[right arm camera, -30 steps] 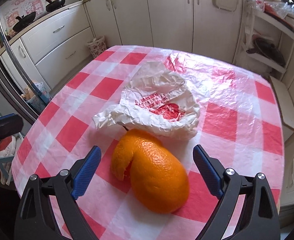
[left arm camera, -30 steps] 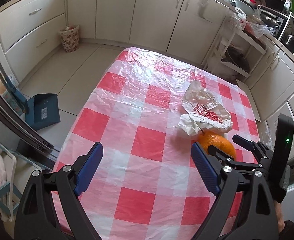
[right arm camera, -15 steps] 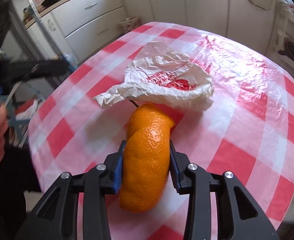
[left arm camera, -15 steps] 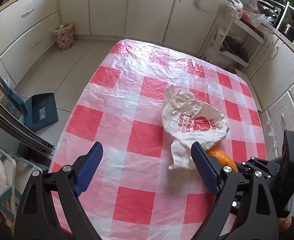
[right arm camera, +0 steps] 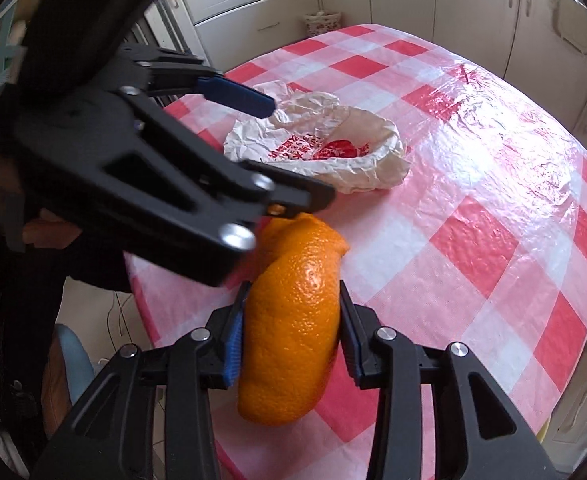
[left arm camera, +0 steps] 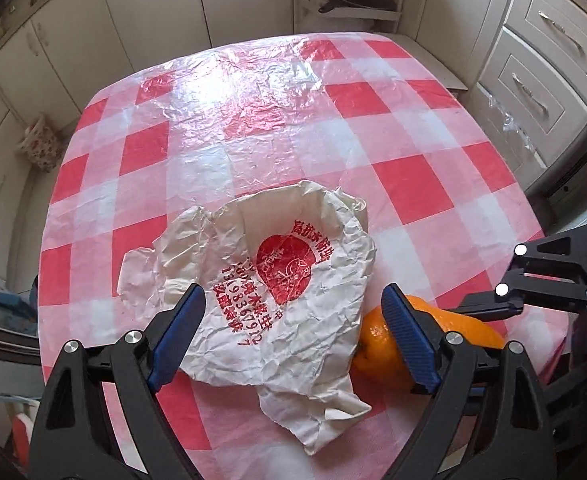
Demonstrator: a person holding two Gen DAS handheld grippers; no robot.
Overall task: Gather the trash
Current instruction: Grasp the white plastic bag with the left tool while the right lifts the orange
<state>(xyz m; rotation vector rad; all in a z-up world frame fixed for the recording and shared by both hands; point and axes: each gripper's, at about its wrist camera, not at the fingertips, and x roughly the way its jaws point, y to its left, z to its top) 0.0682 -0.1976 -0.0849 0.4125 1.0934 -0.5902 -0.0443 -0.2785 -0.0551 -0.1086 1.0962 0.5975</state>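
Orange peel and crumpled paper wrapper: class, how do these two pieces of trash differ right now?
The orange peel is bright orange and pebbled; the paper wrapper is white, creased, printed in red. The peel is clamped in the right tool; the wrapper lies loose on the checked tablecloth, between the open left tool's fingers. Both are on or over the same table.

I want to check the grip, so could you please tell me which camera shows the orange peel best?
The right wrist view: the orange peel fills the centre, pinched between the right gripper fingers. The left wrist view shows only part of it, hidden behind the open left gripper and the paper wrapper.
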